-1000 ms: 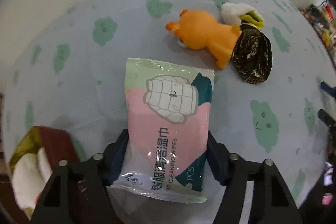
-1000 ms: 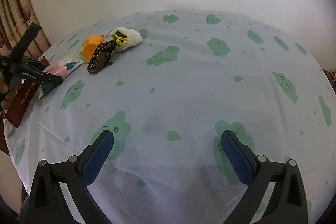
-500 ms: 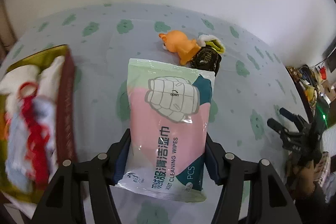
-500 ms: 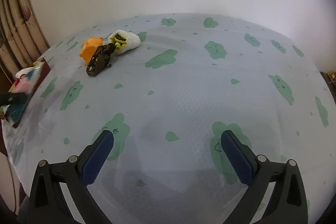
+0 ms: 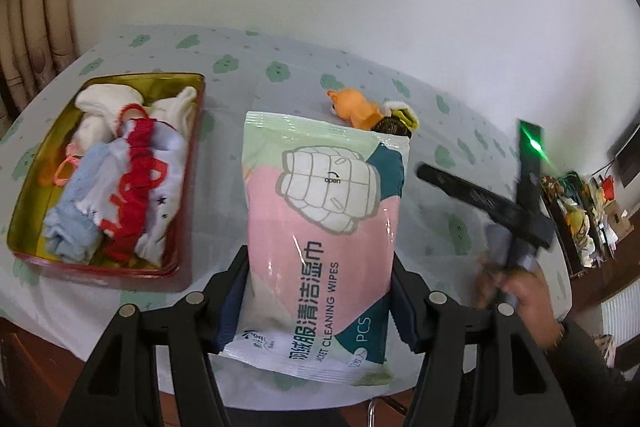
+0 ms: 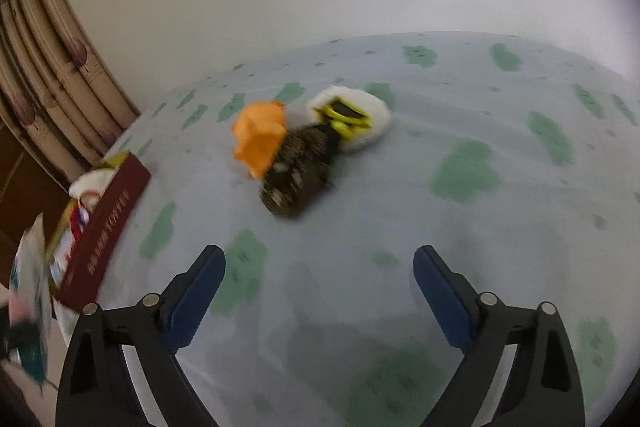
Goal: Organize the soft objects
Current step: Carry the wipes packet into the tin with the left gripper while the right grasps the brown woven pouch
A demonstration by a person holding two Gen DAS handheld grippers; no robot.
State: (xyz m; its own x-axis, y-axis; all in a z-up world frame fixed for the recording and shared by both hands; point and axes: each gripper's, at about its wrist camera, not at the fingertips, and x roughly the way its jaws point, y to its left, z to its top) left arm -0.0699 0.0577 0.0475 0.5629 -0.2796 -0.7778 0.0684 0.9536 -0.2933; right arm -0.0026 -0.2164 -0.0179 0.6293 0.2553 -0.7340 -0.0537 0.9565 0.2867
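My left gripper [image 5: 320, 267] is shut on a pink, green and white pack of cleaning wipes [image 5: 324, 227] and holds it above the table's near edge. A red and gold tin [image 5: 188, 163] with socks and small cloths [image 5: 120, 163] stands to its left. An orange plush toy [image 5: 354, 107], a dark mesh pouch [image 5: 394, 127] and a white and yellow soft item [image 5: 400, 109] lie together farther back. My right gripper [image 6: 320, 259] is open and empty over the cloth, short of the orange plush [image 6: 260, 135], the pouch [image 6: 298, 175] and the white item [image 6: 352, 119].
The table has a pale blue cloth with green cloud prints [image 6: 464, 171]. The tin's red side [image 6: 104, 223] sits at the table's left edge by curtains [image 6: 52, 83]. The right-hand tool [image 5: 504, 207] shows at the right in the left wrist view. A cluttered shelf [image 5: 580, 203] stands beyond.
My left gripper has lifted the wipes pack and pulled back, so the tin now shows at the left. My right gripper has moved forward and left toward the plush toy pile.
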